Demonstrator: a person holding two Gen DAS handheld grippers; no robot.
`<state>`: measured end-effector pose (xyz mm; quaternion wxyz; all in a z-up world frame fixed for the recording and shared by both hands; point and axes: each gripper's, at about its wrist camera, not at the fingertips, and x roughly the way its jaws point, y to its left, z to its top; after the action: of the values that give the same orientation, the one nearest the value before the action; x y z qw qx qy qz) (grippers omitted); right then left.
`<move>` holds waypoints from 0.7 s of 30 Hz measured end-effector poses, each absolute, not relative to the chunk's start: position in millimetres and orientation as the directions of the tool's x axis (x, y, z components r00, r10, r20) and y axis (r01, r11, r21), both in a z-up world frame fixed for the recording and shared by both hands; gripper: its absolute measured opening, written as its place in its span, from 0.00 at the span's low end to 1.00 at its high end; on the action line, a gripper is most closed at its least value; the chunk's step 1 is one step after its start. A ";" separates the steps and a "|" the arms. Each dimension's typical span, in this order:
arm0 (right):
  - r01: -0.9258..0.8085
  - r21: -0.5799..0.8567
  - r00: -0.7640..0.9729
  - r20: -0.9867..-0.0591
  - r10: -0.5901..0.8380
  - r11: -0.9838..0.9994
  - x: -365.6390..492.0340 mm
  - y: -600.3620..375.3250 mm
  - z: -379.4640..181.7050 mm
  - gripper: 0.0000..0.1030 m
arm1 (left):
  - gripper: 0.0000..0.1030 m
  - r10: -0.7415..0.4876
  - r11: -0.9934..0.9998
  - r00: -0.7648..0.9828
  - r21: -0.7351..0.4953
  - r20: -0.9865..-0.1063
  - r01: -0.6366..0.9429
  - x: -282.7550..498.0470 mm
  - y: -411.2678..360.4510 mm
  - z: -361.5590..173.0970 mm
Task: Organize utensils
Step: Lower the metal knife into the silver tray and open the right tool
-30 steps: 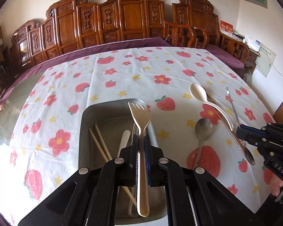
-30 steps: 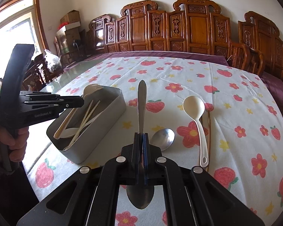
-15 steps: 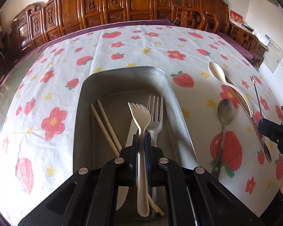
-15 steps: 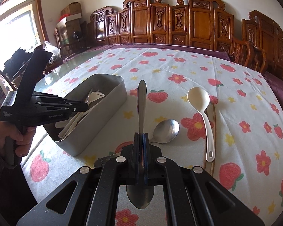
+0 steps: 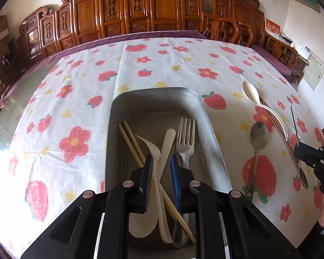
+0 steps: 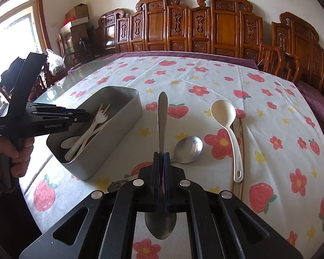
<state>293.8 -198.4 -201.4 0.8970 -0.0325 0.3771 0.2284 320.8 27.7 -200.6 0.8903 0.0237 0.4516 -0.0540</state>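
the left gripper (image 5: 160, 168) fingers have just been opening, the cream fork (image 5: 156, 166) loose between them over the tin (image 5: 211, 133), its handle toward 6 o'clock; the right gripper (image 6: 161, 161) fingers clamp a steel spoon (image 6: 162, 116), the tin lying at its 10 o'clock.

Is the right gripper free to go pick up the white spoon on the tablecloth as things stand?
Probably not yet. The right gripper is shut on a metal spoon. The white spoon lies uncovered on the cloth ahead, so the path looks free once it lets go.

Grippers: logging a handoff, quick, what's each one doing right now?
Left gripper: open, just released the plastic fork into the tin.
Right gripper: shut on a metal spoon.
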 end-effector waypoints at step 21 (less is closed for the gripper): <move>-0.499 0.149 0.595 -0.658 0.462 0.854 292.7 -124.7 -162.9 0.05 | 0.85 -0.005 1.000 0.714 -0.008 -0.701 -0.001 311.7 84.5 -156.5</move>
<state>292.7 -124.7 -162.9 0.8926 -0.0255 0.3606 0.2693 311.7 84.5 -156.5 0.9256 -0.0037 0.3784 -0.0012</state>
